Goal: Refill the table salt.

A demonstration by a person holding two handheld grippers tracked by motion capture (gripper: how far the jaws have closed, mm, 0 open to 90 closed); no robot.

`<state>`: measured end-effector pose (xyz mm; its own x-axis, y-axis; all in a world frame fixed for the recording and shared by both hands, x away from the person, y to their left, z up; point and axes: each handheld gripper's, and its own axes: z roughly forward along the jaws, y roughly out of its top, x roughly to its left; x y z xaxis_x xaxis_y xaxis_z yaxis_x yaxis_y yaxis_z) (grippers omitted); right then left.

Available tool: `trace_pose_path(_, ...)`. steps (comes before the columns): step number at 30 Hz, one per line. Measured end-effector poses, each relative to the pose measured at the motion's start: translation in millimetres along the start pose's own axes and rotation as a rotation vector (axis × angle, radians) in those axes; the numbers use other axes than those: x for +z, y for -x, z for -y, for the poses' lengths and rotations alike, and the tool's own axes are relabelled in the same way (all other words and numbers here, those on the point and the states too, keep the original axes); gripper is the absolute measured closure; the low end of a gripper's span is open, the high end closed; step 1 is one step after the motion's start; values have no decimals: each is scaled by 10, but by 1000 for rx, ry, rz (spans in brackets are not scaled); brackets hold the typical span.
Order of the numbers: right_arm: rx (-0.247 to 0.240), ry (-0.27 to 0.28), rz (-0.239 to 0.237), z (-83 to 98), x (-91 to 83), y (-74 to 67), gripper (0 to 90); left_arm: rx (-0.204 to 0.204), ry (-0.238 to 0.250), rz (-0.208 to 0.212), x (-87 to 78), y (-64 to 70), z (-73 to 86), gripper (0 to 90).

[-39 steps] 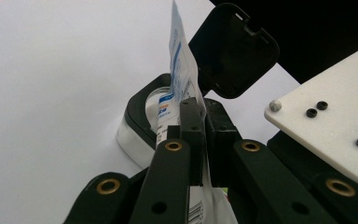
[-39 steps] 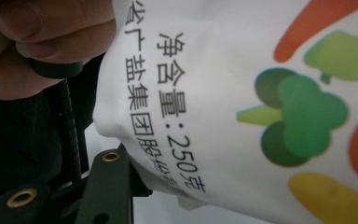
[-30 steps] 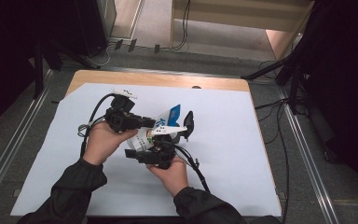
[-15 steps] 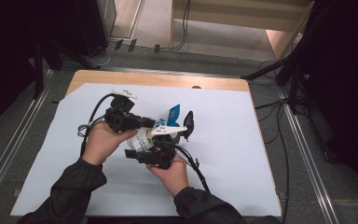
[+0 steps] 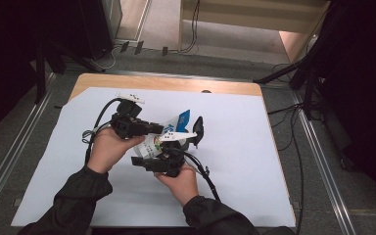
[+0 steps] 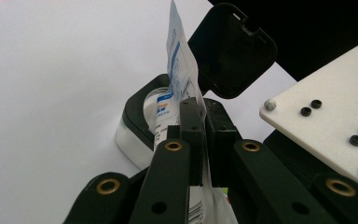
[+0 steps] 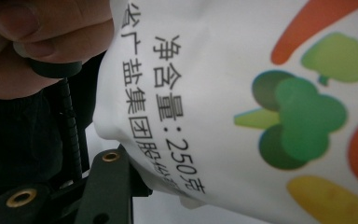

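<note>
High view: nearest the camera, two dark sleeves come up from the bottom edge. The right hand [image 5: 180,182] grips the right tool [image 5: 152,161], which lies low over the white sheet [image 5: 235,161] covering the surface [image 5: 166,83]. Just beyond it, the left hand [image 5: 108,149] grips the left tool [image 5: 149,128], pointing to the right. Between the two tools a white printed packet [image 5: 169,134] with a blue top corner is held up off the sheet.

In the left gripper view, the black jaws are pinched nearly together on the thin upper edge of the packet [image 6: 179,84], which stands upright between them with blue print on it. Behind it sits a container [image 6: 142,121] with a black top, a pale lower body and a round opening; its black hinged lid [image 6: 233,49] is flipped up. The packet's edge rises directly in front of that opening.

In the right gripper view, the packet [image 7: 242,102] lies very close, printed with black characters, "250" and coloured vegetable shapes. One black jaw touches its lower left edge; the other is hidden, so I cannot tell whether this tool grips it. Fingers [image 7: 37,28] show at top left.

Farther off, the wooden strip of the surface meets a floor with cables [image 5: 191,29].
</note>
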<state>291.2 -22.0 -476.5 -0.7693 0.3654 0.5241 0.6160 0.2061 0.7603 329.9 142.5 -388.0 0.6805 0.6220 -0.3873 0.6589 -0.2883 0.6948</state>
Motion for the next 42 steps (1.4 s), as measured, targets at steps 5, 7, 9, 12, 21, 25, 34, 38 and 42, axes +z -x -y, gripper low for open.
trace_pose_path(5, 6, 5, -5, -2, -1, -1, 542, 2, 3, 1, -6, 0, -3, 890)
trace_pose_path(7, 8, 8, -7, -4, -5, -5, 539, 2, 3, 3, -10, 4, -7, 890)
trace_pose_path(9, 10, 11, -8, -7, -9, -4, 538, 3, 5, -2, -12, 11, -9, 890)
trace_pose_path(12, 5, 13, -8, -9, -7, -4, 542, 2, 11, -2, -18, 16, -10, 890)
trace_pose_path(21, 22, 16, 4, -9, -6, -4, 573, 10, 9, -12, -41, 29, -15, 893)
trace_pose_path(25, 41, 18, -15, -11, -4, -8, 566, 8, 11, -16, -39, 26, -13, 894)
trace_pose_path(34, 76, 19, -45, -17, -2, 0, 548, 13, 5, -23, -14, 28, -27, 894)
trace_pose_path(38, 80, 20, -50, -21, -2, -3, 544, 11, 2, -25, -11, 32, -32, 894)
trace_pose_path(42, 78, 20, -48, -24, -4, -6, 542, 17, 2, -26, -15, 36, -36, 894)
